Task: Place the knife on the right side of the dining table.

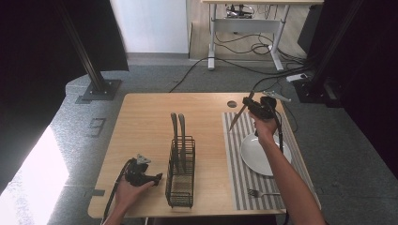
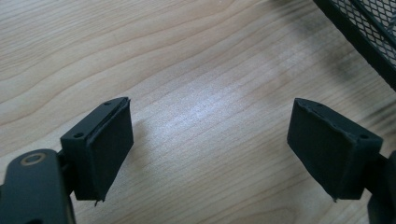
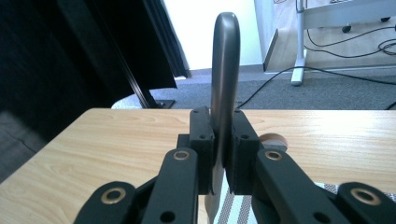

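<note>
Pads of the right gripper [image 3: 219, 161] are pressed tight on a piece of cutlery [image 3: 224, 70], its flat metal handle standing up between them with the rounded end well above the jaws. Whether it is a knife or a spoon cannot be told. In the high view the right gripper [image 1: 256, 107] is raised above the far edge of the striped placemat [image 1: 234, 154], and the cutlery [image 1: 244, 108] slants up and back from it. The right forearm stretches forward over the white plate [image 1: 251, 152], which sits on the placemat; a fork [image 1: 263, 192] lies on the same mat, nearer the person than the plate.

To the left of the placemat stands a black wire rack [image 1: 180, 176] with two utensil handles [image 1: 177, 129] poking upright out of its far end. The left gripper [image 1: 141, 176] rests low on the table [image 1: 141, 122], just left of the rack, hand wrapped around it, pointing toward the rack. Its pads [image 2: 112, 144] are spread wide with bare wood between them, and a corner of the rack [image 2: 369, 32] shows beyond.

No readable writing or labels show on anything.
</note>
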Available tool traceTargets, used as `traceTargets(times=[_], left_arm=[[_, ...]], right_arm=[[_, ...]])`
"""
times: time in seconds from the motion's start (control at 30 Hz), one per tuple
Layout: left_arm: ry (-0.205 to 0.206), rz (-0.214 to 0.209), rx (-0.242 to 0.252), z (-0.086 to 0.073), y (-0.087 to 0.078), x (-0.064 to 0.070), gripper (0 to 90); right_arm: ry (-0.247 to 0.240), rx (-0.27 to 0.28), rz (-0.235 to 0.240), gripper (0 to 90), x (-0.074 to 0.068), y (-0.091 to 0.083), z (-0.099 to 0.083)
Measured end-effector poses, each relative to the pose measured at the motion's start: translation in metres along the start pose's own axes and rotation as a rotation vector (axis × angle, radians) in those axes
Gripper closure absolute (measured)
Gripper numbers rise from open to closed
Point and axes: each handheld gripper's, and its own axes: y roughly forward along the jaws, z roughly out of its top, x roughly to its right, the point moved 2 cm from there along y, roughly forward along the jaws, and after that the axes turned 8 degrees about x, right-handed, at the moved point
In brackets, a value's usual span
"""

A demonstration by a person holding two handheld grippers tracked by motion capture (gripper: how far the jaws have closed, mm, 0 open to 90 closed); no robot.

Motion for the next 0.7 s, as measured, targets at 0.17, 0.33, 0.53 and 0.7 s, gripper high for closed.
traceTargets(times=[0.17, 0.33, 0.53, 0.7], left_arm=[[0.002, -0.001, 0.000, 0.000, 0.000, 0.000, 14.6], [0.004, -0.001, -0.002, 0.000, 0.000, 0.000, 14.6], [0.005, 0.000, -0.006, 0.000, 0.001, 0.001, 14.6], [0.006, 0.000, -0.006, 0.000, 0.001, 0.001, 14.7]], right_arm=[[0.024, 0.008, -0.011, 82.6, 0.007, 0.003, -0.007], [0.069, 0.026, -0.014, 82.5, 0.015, 0.002, -0.011], [0.087, 0.043, -0.026, 82.5, 0.022, 0.000, -0.013], [0.099, 0.050, -0.031, 82.3, 0.027, -0.002, -0.015]])
